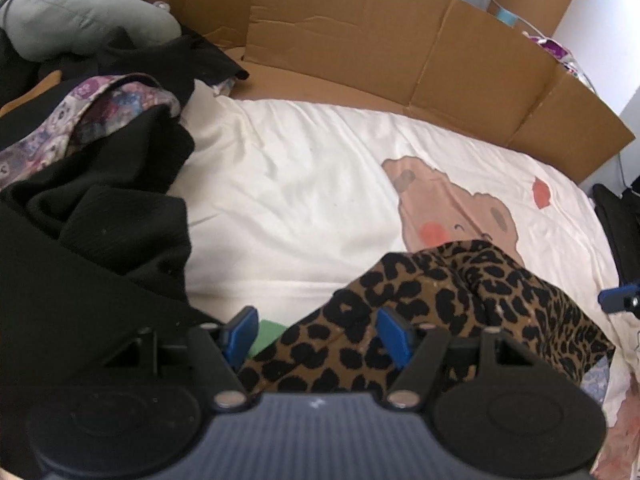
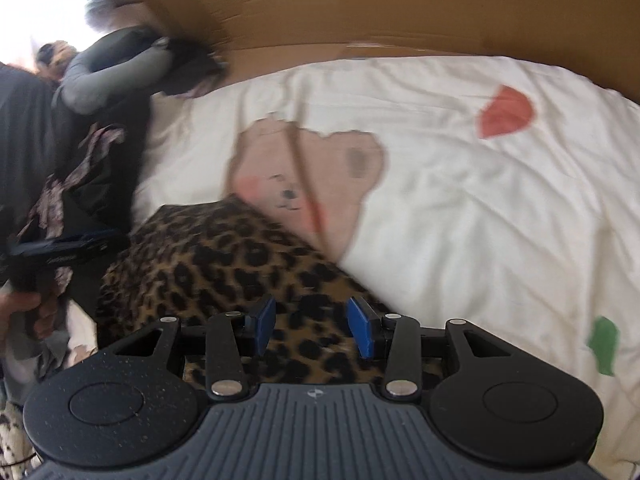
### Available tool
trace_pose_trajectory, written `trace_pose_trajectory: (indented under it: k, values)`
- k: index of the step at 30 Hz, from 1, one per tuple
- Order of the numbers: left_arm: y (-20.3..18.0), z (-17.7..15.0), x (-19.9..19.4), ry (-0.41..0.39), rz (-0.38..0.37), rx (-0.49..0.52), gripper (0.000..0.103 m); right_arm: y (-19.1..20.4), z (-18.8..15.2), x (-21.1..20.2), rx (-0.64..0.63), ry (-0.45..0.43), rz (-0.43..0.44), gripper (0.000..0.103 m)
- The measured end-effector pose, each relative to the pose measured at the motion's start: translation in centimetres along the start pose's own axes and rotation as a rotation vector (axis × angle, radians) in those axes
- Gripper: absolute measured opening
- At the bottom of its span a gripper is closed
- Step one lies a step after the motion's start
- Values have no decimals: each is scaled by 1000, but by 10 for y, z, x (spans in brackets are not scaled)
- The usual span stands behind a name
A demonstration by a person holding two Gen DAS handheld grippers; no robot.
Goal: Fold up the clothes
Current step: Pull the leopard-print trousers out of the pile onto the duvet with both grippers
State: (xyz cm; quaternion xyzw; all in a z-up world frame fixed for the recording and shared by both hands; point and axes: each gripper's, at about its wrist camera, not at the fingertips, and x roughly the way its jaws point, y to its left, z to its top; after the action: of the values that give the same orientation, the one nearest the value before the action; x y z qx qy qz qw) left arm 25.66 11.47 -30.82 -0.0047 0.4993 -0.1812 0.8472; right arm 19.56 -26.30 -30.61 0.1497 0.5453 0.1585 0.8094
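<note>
- The leopard-print garment (image 1: 460, 304) lies bunched on the bed's white bear-print duvet (image 1: 304, 184), at 6 o'clock in both wrist views and right in front of both grippers.
- The left gripper (image 1: 318, 334) has its blue pads spread apart, nothing pinched; the garment's left edge runs between them.
- The right gripper (image 2: 314, 330) is likewise parted and empty, hovering over the garment's near edge.
- In the right wrist view, the left gripper's body shows at 9 o'clock with a hand (image 2: 34, 310) around its handle.
- A heap of black clothes (image 1: 100, 208) with a floral piece (image 1: 92, 120) crowds 9 to 10 o'clock.
- Cardboard (image 1: 400, 40) walls the bed's far edge from 11 to 2 o'clock.
- Open duvet stretches from 12 to 3 o'clock, wrinkled but free.
</note>
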Motion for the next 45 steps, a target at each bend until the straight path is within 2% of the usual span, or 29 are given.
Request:
trace_pose_trajectory:
  k: [3,7,11,17,21,24,29,30,33,34,35,37,41,45]
  values:
    - [0,2,8,-2,-8,-17,69,13,-3,11,-42,8,37,49]
    - [-4,12,16,-10,-24,23,68,24,-1,26,-66,-3,42,49]
    - [-5,22,21,-20,-101,-1,67,34,8,40,-54,-37,65,50]
    - [-29,28,29,-15,-114,83,67,50,18,57,-78,-51,65,55]
    - [-35,29,34,-18,-141,55,67,53,24,63,-61,-62,70,57]
    - [-40,26,41,0,-149,60,66,56,29,68,-49,-70,70,63]
    - [-41,21,50,37,-159,37,61,57,31,82,-29,-33,78,62]
    - [-42,20,51,42,-161,35,60,56,30,84,-28,-23,81,61]
    - [-43,19,52,61,-156,28,53,56,27,90,-24,6,91,35]
    - [-43,19,52,61,-152,30,49,55,26,91,-23,16,94,18]
    - [-43,19,51,61,-149,32,43,55,25,93,-22,25,97,9]
    - [-44,19,50,62,-142,37,36,55,23,94,-23,34,96,1]
    - [-46,20,46,64,-130,54,23,52,21,86,-17,19,102,0]
    - [-46,21,39,52,-128,38,17,51,23,78,-19,-3,102,0]
